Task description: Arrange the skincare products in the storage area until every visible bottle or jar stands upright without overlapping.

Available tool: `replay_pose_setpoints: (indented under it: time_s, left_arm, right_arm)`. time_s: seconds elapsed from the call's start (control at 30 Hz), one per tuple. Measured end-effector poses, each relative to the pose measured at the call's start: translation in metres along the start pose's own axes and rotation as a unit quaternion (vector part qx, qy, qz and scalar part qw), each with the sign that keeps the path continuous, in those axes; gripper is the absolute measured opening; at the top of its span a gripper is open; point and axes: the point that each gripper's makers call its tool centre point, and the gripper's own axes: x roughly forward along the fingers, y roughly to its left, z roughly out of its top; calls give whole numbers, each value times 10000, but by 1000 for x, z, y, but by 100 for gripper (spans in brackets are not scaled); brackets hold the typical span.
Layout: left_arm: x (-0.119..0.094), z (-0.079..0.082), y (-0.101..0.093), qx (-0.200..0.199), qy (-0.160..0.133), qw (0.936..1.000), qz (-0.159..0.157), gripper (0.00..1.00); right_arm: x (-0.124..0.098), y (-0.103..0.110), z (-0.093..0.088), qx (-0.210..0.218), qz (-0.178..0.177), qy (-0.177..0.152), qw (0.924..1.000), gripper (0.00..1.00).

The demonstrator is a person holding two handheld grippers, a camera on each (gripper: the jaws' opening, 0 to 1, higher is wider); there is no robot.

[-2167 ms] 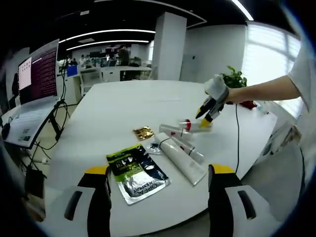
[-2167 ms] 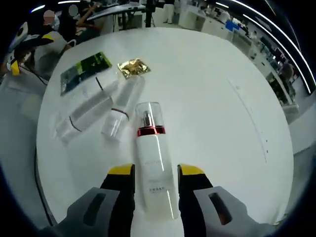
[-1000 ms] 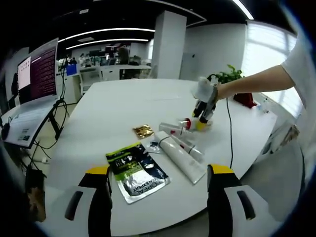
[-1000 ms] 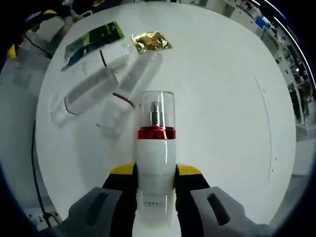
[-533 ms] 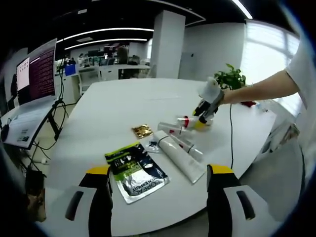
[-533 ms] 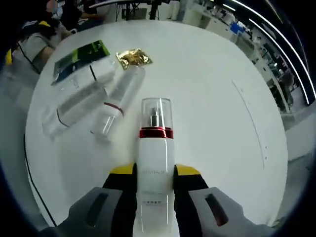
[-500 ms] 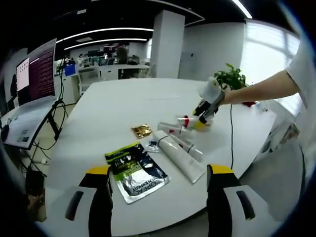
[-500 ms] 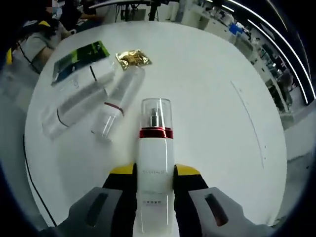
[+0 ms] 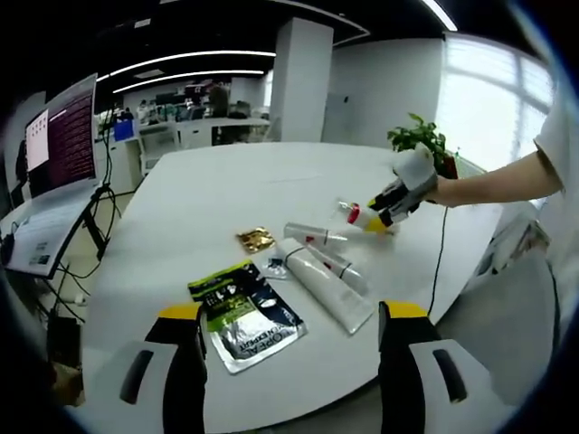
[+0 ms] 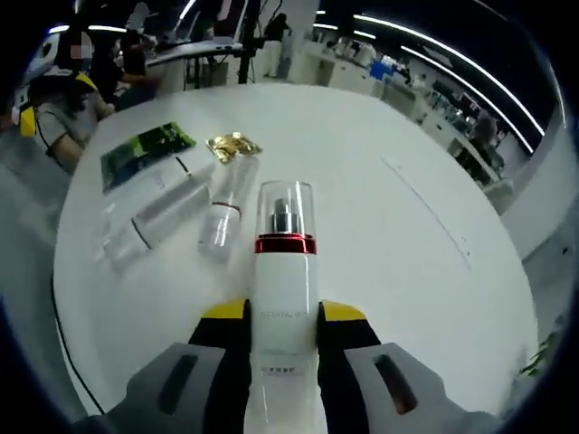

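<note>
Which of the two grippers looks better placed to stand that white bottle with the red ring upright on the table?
The right gripper, probably: its jaws are closed on the white bottle with the red ring. The left gripper is open and sits back near the green and black sachet.

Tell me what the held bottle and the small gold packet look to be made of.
Bottle: white body, glossy, likely plastic or opaque glass; see-through cap looks like clear plastic; red collar has a metallic shine. Gold packet: crinkled, reflective surface suggests foil.
</note>
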Motion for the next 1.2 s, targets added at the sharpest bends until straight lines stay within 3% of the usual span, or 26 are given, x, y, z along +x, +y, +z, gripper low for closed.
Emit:
replay_pose_setpoints:
  time_s: [0.27, 0.43, 0.63, 0.83, 1.0, 1.2]
  left_arm:
    - [1, 3, -5, 65, -13, 9999, -79, 69]
    - [0, 8, -7, 48, -58, 9999, -111, 68]
    - [4, 15, -13, 64, -127, 9997, -219, 68]
    - [4, 34, -29, -73, -334, 9983, -477, 68]
    - [11, 55, -50, -511, -599, 9930, -880, 68]
    - [24, 79, -79, -1146, -861, 9790, -1451, 67]
  right_arm:
    - [-26, 9, 7, 407, -268, -493, 9976, 25]
    - [-46, 16, 18, 839, -431, -881, 9916, 26]
    - [-65, 30, 30, 895, -404, -1111, 9889, 26]
    - [-87, 40, 44, 1012, -562, -1453, 9826, 26]
    - [-105, 51, 56, 1147, -603, -1735, 9763, 26]
    - [-117, 73, 73, 993, -531, -1956, 9742, 26]
